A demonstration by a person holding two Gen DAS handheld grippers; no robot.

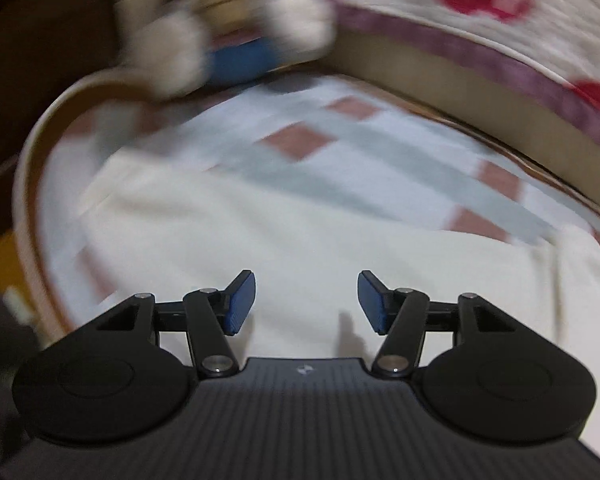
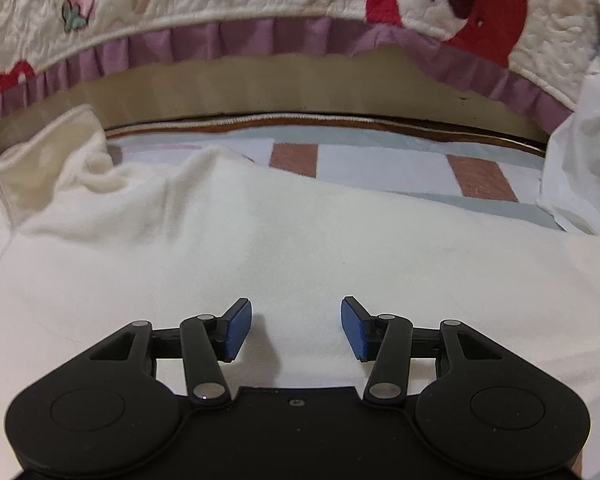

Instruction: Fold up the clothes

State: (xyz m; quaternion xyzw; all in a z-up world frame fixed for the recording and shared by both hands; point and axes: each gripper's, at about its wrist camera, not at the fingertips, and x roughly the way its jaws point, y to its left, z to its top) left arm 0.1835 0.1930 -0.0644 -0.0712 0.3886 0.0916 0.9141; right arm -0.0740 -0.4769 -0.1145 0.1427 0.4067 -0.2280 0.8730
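Both the left gripper [image 1: 307,302] and right gripper [image 2: 296,329] hover with jaws apart, empty, over a cream garment [image 2: 260,240]; white bag [image 2: 580,176] at three o'clock, contents unclear.

Cream fleece garment [image 2: 260,232] spread flat on checked sheet, collar rumpled.
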